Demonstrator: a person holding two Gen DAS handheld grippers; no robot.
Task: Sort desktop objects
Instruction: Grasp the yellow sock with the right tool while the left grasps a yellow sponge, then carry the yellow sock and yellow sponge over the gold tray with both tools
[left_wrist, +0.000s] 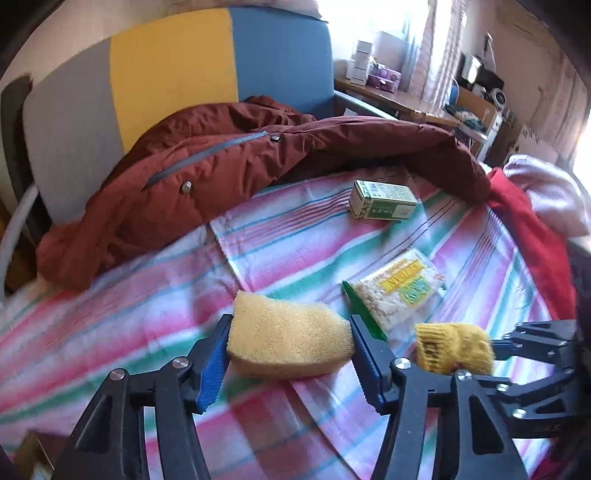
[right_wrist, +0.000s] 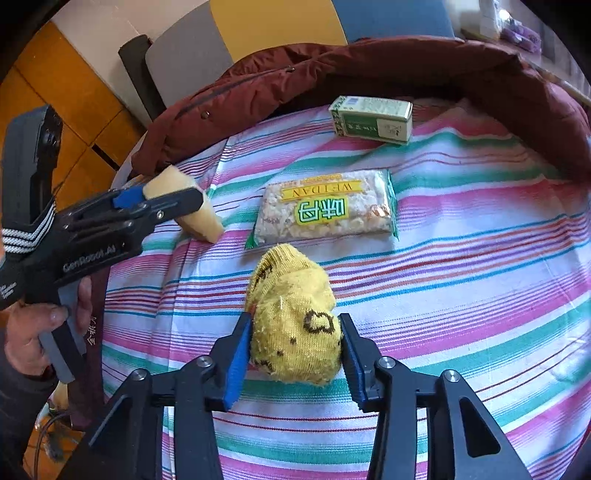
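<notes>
My left gripper (left_wrist: 290, 354) pinches the yellow wedge-shaped foam sponge (left_wrist: 288, 343) across its long axis, near the left edge of the striped cloth (right_wrist: 480, 258). My right gripper (right_wrist: 295, 354) squeezes the yellow knitted sock (right_wrist: 295, 325), just beside it.

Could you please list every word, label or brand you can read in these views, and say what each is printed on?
"WEIDAN", upside down in the right wrist view: yellow banner on the clear plastic snack packet.
Large green characters below that banner: visible, not transcribed here.
"GenRobot.AI": side of the black left gripper.
Green and white cardboard box: print too small to read.
Balled yellow knitted sock: brown marks, no legible words.
</notes>
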